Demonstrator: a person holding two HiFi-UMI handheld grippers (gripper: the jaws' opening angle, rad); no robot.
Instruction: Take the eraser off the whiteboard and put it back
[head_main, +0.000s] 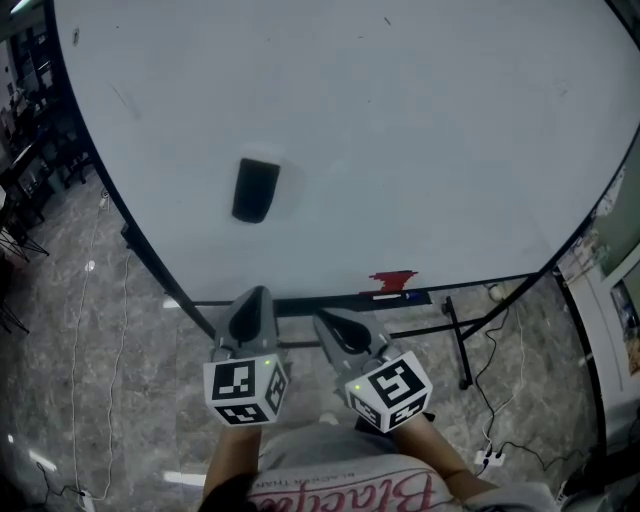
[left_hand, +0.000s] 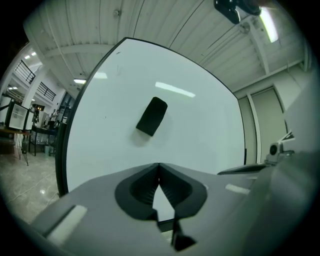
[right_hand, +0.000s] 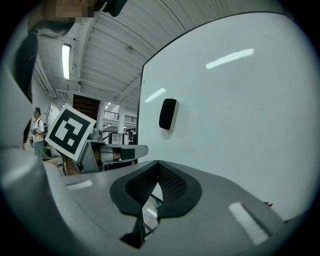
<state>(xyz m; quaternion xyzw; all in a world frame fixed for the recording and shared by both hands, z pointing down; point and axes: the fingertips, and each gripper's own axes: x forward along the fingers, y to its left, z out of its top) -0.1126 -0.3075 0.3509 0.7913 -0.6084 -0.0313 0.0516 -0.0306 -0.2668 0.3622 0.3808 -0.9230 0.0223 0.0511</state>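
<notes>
A black eraser (head_main: 256, 189) sticks to the white whiteboard (head_main: 400, 130), left of its middle. It also shows as the eraser (left_hand: 152, 116) in the left gripper view and the eraser (right_hand: 168, 114) in the right gripper view, above and beyond the jaws each time. My left gripper (head_main: 252, 297) hangs below the board's lower edge, shut with nothing between its fingers. My right gripper (head_main: 332, 322) sits beside it, also shut and empty. Both grippers are well short of the eraser.
A red marker (head_main: 392, 279) lies on the board's tray (head_main: 330, 300). The board's black stand legs (head_main: 455, 340) and a white cable (head_main: 495, 400) cross the marble floor. Dark chairs (head_main: 25, 170) stand at the far left.
</notes>
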